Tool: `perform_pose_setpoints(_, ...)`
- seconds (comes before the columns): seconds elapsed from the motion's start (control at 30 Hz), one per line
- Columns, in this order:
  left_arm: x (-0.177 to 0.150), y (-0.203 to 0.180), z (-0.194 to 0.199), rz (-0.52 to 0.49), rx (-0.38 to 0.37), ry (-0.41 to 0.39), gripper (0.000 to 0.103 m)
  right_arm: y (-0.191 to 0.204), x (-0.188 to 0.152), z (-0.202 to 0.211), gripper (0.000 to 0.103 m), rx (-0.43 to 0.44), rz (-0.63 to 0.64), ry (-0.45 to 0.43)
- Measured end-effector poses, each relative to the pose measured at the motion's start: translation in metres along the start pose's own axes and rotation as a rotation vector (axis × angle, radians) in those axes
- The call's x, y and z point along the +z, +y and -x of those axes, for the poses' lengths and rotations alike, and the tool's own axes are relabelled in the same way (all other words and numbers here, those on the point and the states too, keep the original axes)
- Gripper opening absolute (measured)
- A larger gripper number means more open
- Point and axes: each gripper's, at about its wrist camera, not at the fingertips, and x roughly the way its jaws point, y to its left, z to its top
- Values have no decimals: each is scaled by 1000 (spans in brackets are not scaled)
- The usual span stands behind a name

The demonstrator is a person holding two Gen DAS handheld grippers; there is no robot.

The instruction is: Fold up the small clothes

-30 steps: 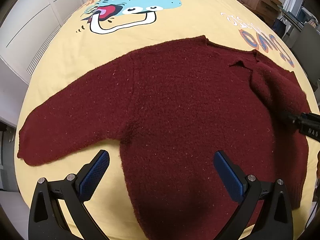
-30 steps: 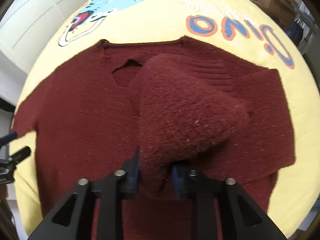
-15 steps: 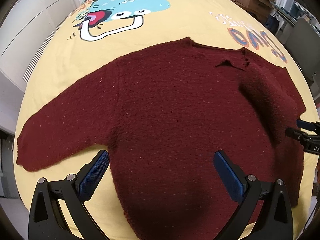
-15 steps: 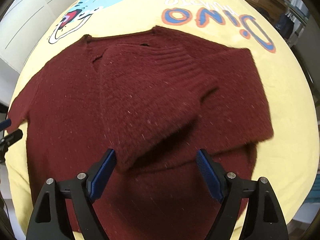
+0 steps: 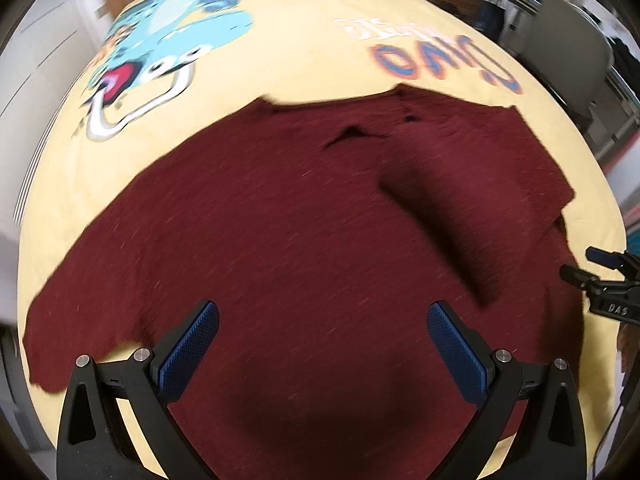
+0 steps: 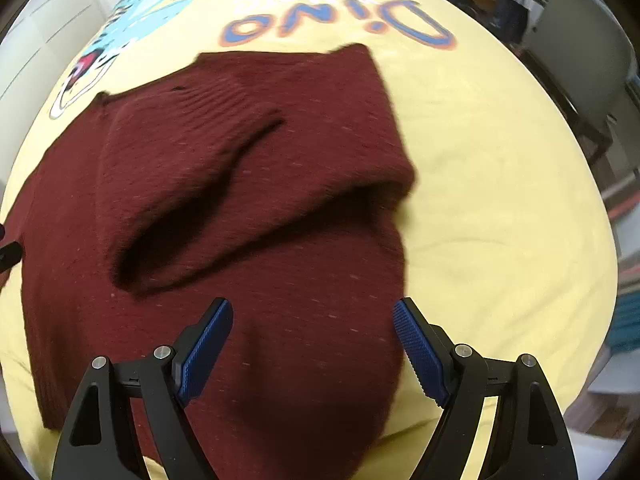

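Now, with both your left gripper [image 5: 320,354] and right gripper [image 6: 312,346] holding jaws apart and empty over the fuzzy maroon knit sweater [image 5: 288,240] on the yellow dinosaur-print bedspread [image 6: 500,208], you needed to pinch the outstretched left sleeve [image 5: 80,308] near its cuff.

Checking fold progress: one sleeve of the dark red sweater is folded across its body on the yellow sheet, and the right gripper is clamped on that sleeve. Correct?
Not quite. The right gripper is open and holds nothing, as the right wrist view shows; the sleeve lies released, folded across the sweater on the yellow sheet.
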Motion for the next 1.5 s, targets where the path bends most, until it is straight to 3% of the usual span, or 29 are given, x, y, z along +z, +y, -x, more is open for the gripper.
perform_pose_setpoints(0.17,32,-46,-5,-93,-31,-22,102,-18,-5,-1,84,2,-29,-4)
perform_pose_setpoints(0.4,65,-117,-34,-243,-77,18,102,-38,-11,-6,84,33,-78,0)
perform_pose_setpoints(0.57,72,-156,-65,-358,-49,73,102,-54,-13,-7,84,55,-127,1)
perform_pose_setpoints(0.73,68,-163,-100,-396,7,142,102,-65,-14,-5,84,48,-144,-1)
perform_pose_setpoints(0.77,67,-161,-107,-397,27,159,98,-65,-14,-4,84,45,-142,-1)
perform_pose_setpoints(0.83,65,-156,-117,-395,63,184,74,-67,-14,-5,84,37,-136,-3)
perform_pose_setpoints(0.87,65,-152,-121,-389,74,196,58,-67,-13,-6,84,32,-133,-2)
perform_pose_setpoints(0.93,65,-138,-122,-347,31,205,42,-67,-13,-9,84,24,-129,2)
perform_pose_setpoints(0.97,66,-131,-121,-321,11,207,22,-67,-13,-10,84,24,-130,6)
perform_pose_setpoints(1.0,67,-122,-119,-290,-4,205,10,-68,-14,-12,84,24,-133,10)
perform_pose_setpoints(1.13,69,-80,-97,-174,-52,130,10,-66,-16,-16,84,20,-132,19)
perform_pose_setpoints(1.3,45,-22,-67,3,-112,33,10,-60,-14,-20,84,26,-125,26)
perform_pose_setpoints(1.43,16,-2,-62,116,-157,24,10,-54,-13,-20,84,23,-105,29)
perform_pose_setpoints(1.5,3,2,-63,154,-144,16,11,-51,-12,-18,84,29,-96,27)
